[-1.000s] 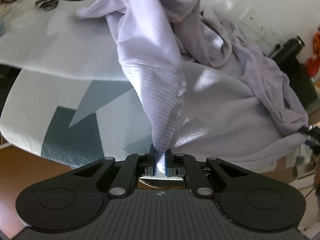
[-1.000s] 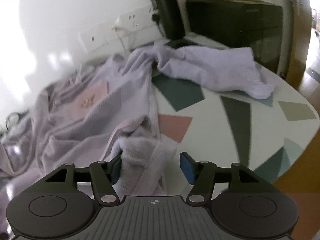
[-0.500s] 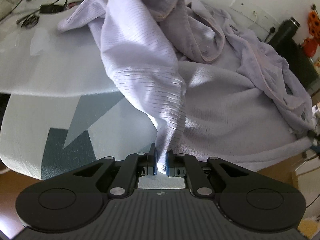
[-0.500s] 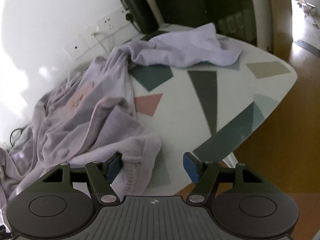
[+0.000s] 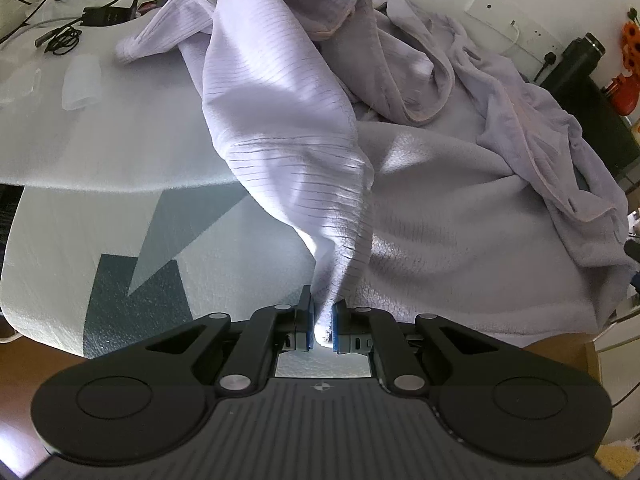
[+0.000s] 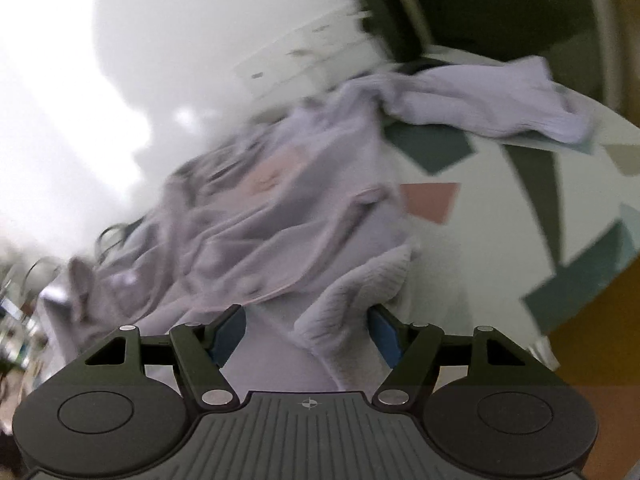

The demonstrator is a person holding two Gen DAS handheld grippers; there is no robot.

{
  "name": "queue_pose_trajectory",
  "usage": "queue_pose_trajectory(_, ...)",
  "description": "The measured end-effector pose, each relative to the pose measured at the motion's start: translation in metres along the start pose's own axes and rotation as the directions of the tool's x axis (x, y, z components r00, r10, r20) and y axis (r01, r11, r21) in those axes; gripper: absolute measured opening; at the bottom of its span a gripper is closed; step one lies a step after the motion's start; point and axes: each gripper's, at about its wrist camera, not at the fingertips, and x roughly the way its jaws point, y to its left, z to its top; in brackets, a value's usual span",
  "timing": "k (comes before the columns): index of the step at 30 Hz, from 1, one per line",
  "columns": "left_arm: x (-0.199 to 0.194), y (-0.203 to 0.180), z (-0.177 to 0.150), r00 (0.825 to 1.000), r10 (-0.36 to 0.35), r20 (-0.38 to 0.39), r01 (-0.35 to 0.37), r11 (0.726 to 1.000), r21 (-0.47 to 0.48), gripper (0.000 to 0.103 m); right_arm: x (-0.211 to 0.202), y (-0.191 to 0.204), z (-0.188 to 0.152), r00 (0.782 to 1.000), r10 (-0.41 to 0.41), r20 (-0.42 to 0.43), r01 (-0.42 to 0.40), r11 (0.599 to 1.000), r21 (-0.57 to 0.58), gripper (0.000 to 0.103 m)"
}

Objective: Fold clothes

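My left gripper [image 5: 321, 322] pinches the pale lilac ribbed knit garment [image 5: 280, 128]; right gripper [image 6: 306, 334] wide, straddling a ribbed fold [image 6: 352, 300], pads clear.

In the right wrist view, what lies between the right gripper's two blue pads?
A ribbed fold of the lilac garment lies between the right gripper pads, untouched.

1. The worktop [image 5: 100, 216] is pale with teal, grey and pink geometric patches
2. A crumpled lilac garment [image 5: 460, 220] sprawls across it
3. Black cables [image 5: 60, 38] lie at its far edge
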Motion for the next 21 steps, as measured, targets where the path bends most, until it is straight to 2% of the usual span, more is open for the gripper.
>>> queue_pose_trajectory(5, 0.001, -0.002, -0.001, 1.000, 0.006, 0.006, -0.005, 1.000, -0.010, 0.009, 0.005, -0.011, -0.009, 0.996, -0.071, -0.049, 0.071, 0.997, 0.008, 0.065)
queue_pose_trajectory(11, 0.003, 0.003, 0.002, 1.000, -0.012, -0.010, 0.011, 0.998, -0.060, 0.010, -0.024, -0.027, -0.017, 0.994, -0.106, 0.023, 0.106, 0.994, 0.000, 0.065)
queue_pose_trajectory(17, 0.003, -0.001, 0.003, 1.000, 0.004, -0.014, -0.004, 0.999, -0.046, 0.010, -0.049, -0.051, -0.020, 0.983, -0.161, 0.090, 0.160, 0.987, 0.010, 0.065)
queue_pose_trajectory(21, 0.002, -0.002, 0.004, 1.000, 0.008, -0.018, -0.009, 0.999, -0.042, 0.010, -0.046, -0.063, -0.027, 0.976, -0.203, 0.077, 0.201, 0.979, 0.030, 0.064)
